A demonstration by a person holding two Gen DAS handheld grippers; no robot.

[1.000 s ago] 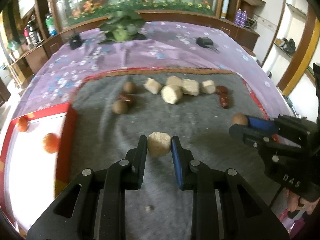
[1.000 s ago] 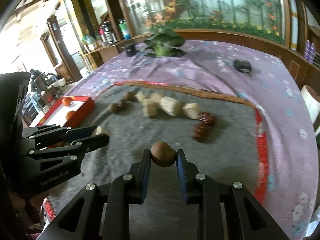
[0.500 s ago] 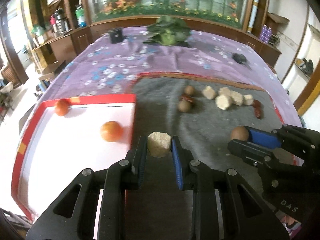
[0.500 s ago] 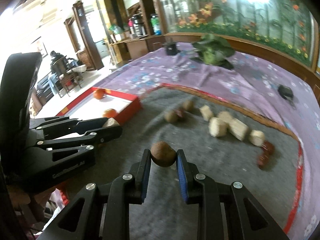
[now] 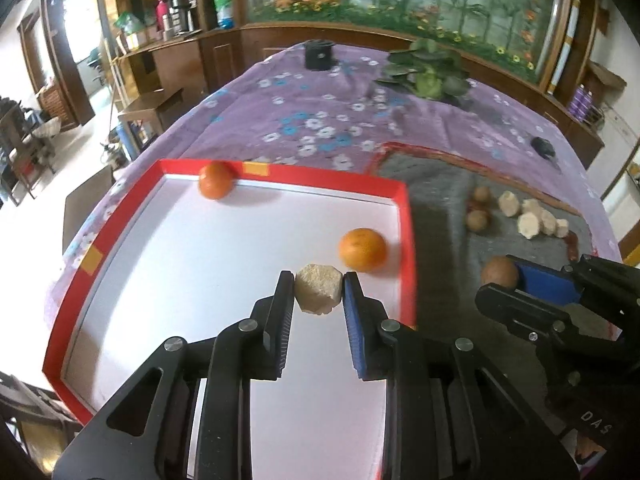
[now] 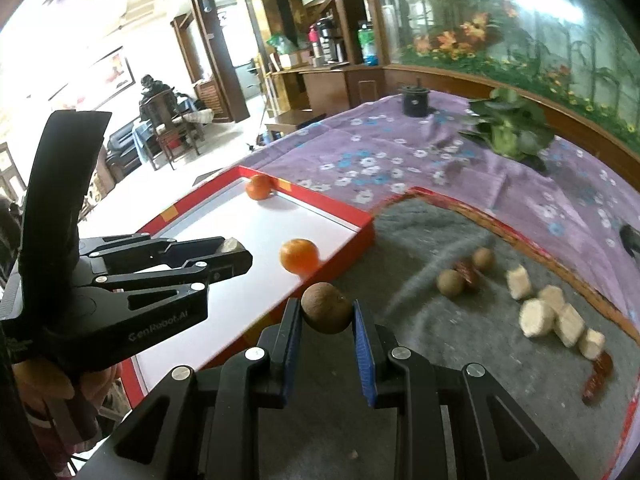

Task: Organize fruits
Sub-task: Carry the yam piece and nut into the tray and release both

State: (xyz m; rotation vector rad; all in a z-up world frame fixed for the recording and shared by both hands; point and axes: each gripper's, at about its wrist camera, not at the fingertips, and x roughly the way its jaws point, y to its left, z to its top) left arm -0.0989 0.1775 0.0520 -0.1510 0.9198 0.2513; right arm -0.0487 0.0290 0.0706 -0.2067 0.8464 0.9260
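My left gripper (image 5: 319, 290) is shut on a pale, faceted fruit chunk (image 5: 319, 289) and hangs over the white floor of the red-rimmed tray (image 5: 280, 182). Two oranges lie in the tray, one (image 5: 362, 249) just beyond the chunk and one (image 5: 215, 179) in the far corner. My right gripper (image 6: 326, 312) is shut on a round brown fruit (image 6: 326, 307) above the grey mat (image 6: 420, 360), close to the tray's right wall (image 6: 340, 248). On the mat lie pale chunks (image 6: 538, 318), two brown round fruits (image 6: 450, 282) and red dates (image 6: 598, 376).
A purple flowered cloth (image 5: 320, 120) covers the table beyond the tray and mat. A leafy plant (image 5: 428, 74), a black cup (image 5: 318, 54) and a small dark object (image 5: 542, 146) sit at the far side. Wooden cabinets line the back. A hand (image 6: 44, 378) holds the left gripper.
Both grippers have swung left with their fruit. The left one has gone from over the grey mat to over the tray; the right one now sits near the tray's wall.
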